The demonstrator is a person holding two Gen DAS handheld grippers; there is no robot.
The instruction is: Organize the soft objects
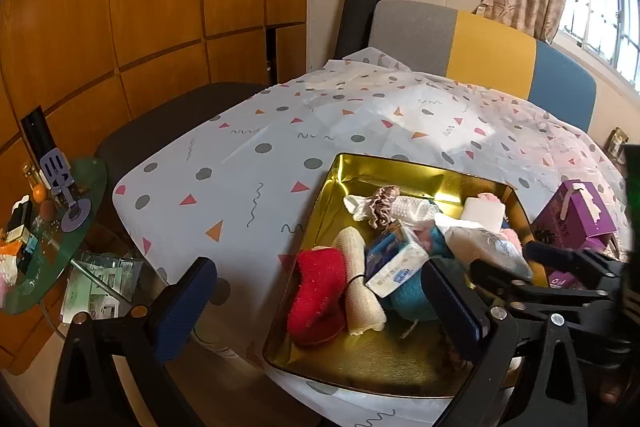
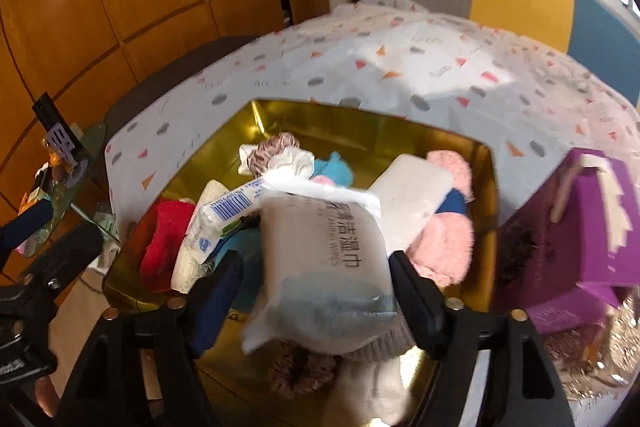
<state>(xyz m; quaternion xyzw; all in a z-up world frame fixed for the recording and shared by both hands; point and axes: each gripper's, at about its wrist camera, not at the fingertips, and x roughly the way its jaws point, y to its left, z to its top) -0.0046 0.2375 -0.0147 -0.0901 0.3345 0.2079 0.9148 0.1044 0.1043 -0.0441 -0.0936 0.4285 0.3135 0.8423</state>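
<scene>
A gold tin point(image 1: 360, 167) sits on the patterned tablecloth and holds several soft items: a red sock point(image 1: 318, 291), a beige roll point(image 1: 360, 283), a tissue pack point(image 1: 394, 265), a scrunchie point(image 1: 384, 205) and pink fluffy pieces point(image 2: 440, 243). My right gripper point(image 2: 318, 287) hangs over the tin point(image 2: 360, 115) with a white wet-wipes pack point(image 2: 324, 251) between its fingers. The left pad stands clear of the pack, which lies blurred on the pile. My left gripper point(image 1: 320, 307) is open and empty, straddling the tin's near left side above the red sock.
A purple box point(image 1: 576, 215) stands just right of the tin. A glass side table point(image 1: 52, 239) with small clutter lies left of the table, below its edge. A striped sofa backs the far side. Bare tablecloth point(image 1: 260, 147) stretches beyond and left of the tin.
</scene>
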